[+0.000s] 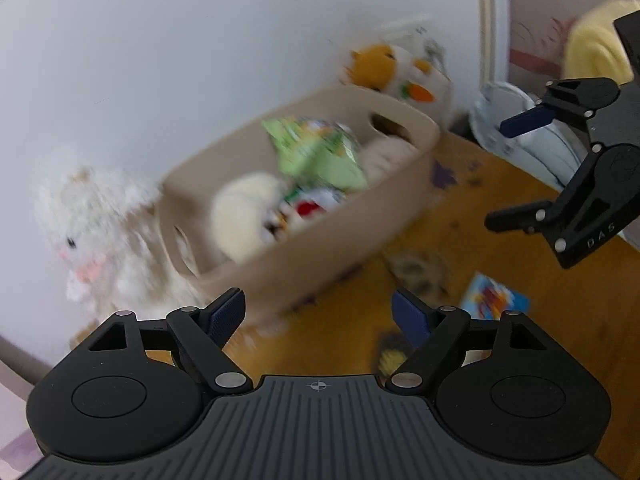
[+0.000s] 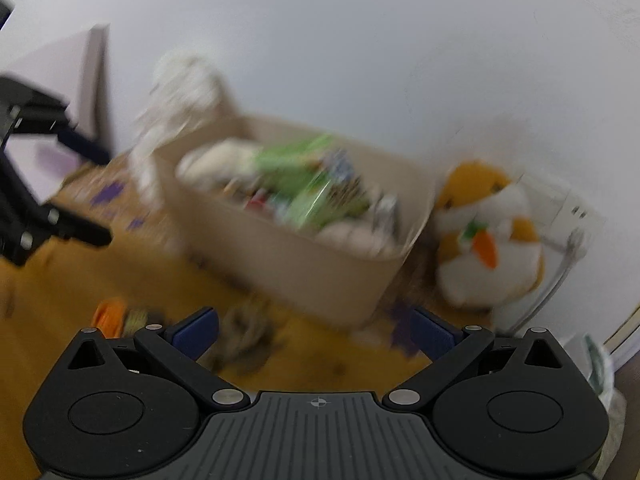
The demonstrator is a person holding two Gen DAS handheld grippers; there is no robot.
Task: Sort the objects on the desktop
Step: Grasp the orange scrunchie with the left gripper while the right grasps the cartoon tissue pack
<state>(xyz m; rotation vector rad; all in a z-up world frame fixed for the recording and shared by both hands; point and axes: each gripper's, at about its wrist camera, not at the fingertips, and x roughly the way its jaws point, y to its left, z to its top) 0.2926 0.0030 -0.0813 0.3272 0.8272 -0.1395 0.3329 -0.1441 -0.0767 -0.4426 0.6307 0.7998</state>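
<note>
On worktop [image 1: 360, 320]: bin [image 1: 304, 248] heaped | both hand-held grippers, left [image 1: 320, 316] and right [image 2: 316, 332], open, empty | risk: green packet [image 1: 316, 152] slides off if bin is knocked.

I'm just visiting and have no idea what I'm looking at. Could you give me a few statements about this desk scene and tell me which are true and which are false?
1. The beige basket already holds things, a green packet among them. True.
2. The left gripper is clamped on a toy. False: its jaws stand open with nothing between them.
3. A fluffy white plush sits outside the basket, beside it. True.
4. The orange and white plush lies inside the basket. False: it sits outside, by the wall.
5. The right gripper is empty. True.
</note>
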